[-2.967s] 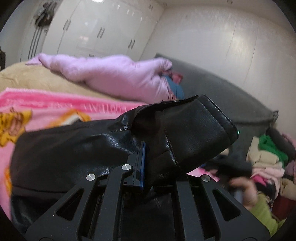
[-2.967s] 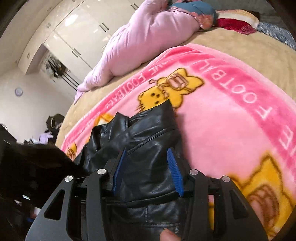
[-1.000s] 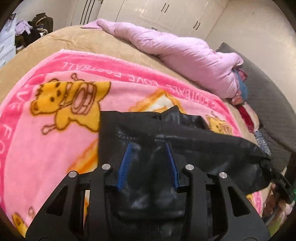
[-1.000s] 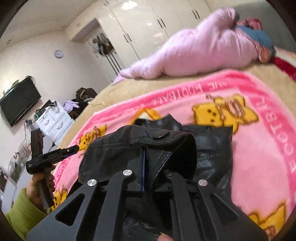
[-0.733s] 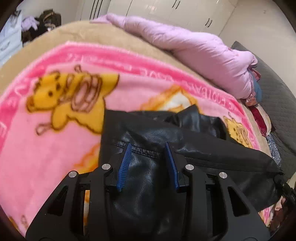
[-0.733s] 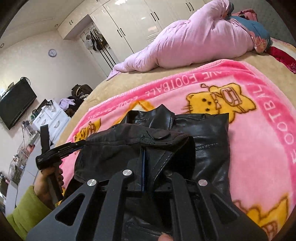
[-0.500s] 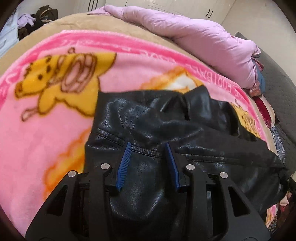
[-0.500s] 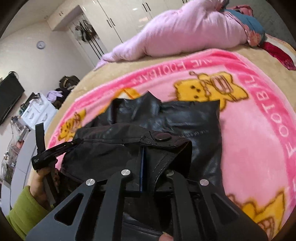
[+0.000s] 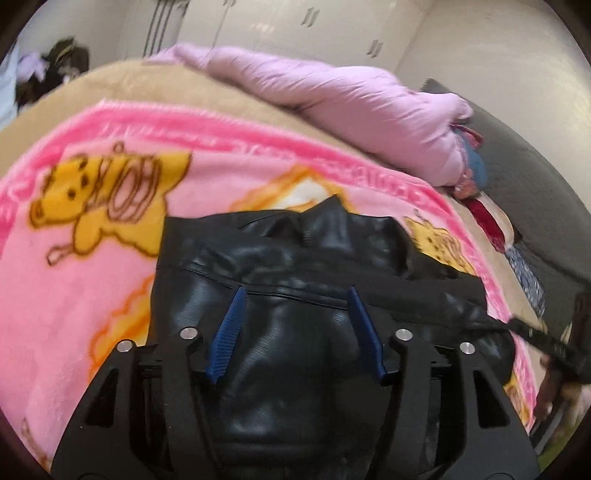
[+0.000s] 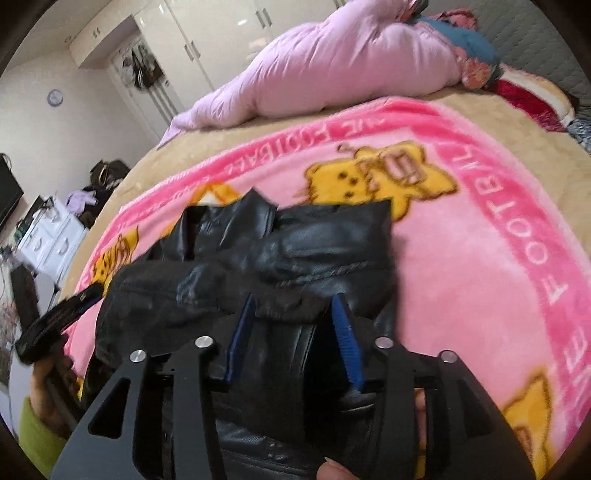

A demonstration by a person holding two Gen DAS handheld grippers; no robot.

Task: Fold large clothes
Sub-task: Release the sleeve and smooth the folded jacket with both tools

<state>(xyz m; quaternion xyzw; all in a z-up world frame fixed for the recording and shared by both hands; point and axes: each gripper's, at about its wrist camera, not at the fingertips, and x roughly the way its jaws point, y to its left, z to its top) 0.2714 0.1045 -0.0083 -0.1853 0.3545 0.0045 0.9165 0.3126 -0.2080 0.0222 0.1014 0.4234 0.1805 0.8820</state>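
Observation:
A black leather jacket (image 9: pixel 295 266) lies on a pink cartoon blanket (image 9: pixel 74 280), with one sleeve folded across its body. My left gripper (image 9: pixel 297 295) is open just above the jacket's lower part, holding nothing. In the right wrist view the jacket (image 10: pixel 295 251) lies the same way and my right gripper (image 10: pixel 293 302) is open over the folded sleeve's edge. The right gripper also shows in the left wrist view (image 9: pixel 546 339) at the right edge, and the left gripper shows in the right wrist view (image 10: pixel 55 321) at the left.
A lilac quilted coat (image 10: pixel 332 70) lies along the far side of the tan bed (image 10: pixel 461 92). A grey headboard (image 9: pixel 535 206) stands at the right. White wardrobes (image 10: pixel 207 33) and a white dresser (image 10: pixel 48 236) line the walls.
My right gripper has opened and let go of the sleeve, which now lies across the jacket. My left gripper has opened wider and pulled back a little.

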